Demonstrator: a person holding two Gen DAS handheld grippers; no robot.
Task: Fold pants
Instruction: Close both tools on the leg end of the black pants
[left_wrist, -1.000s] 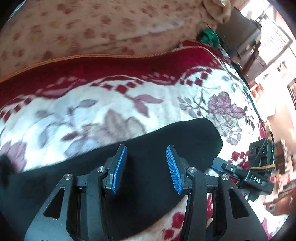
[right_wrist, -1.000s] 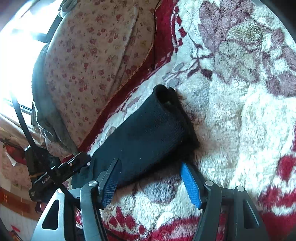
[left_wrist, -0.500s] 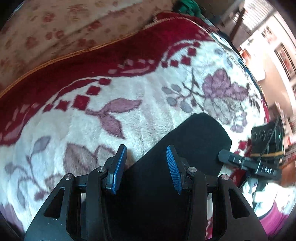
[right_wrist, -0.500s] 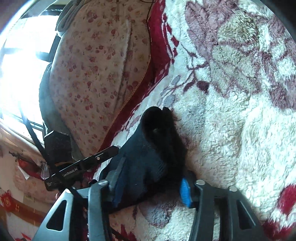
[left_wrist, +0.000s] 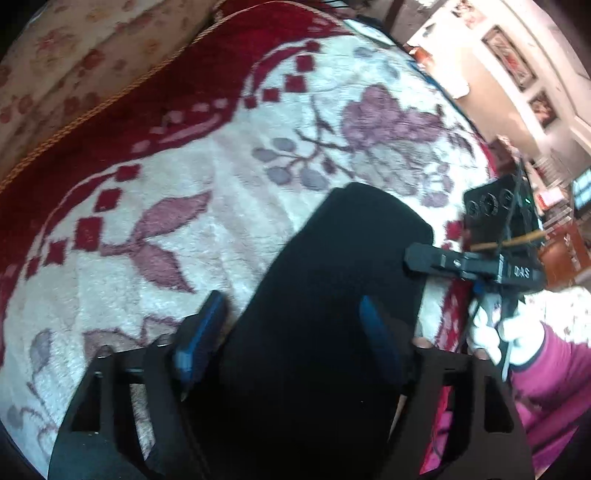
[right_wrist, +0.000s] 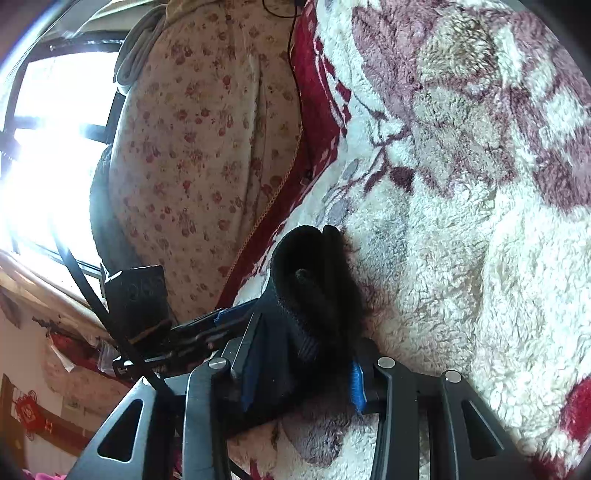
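A: Right claw (right_wrist: 301, 373) clamped on the bunched black pants (right_wrist: 314, 295); the rest trails toward the left claw (left_wrist: 291, 332), jaws apart, astride the cloth.

B: Risk: thick roll slips out, snags fuzzy blanket (right_wrist: 461, 258).

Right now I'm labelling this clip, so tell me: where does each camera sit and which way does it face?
Left wrist: on the left gripper, looking along open jaws over the black pants on the floral blanket; white-gloved hand and right gripper at right.
Right wrist: on the right gripper, jaws shut on the pants, facing a flowered cushion.
Shared: pants, blanket.
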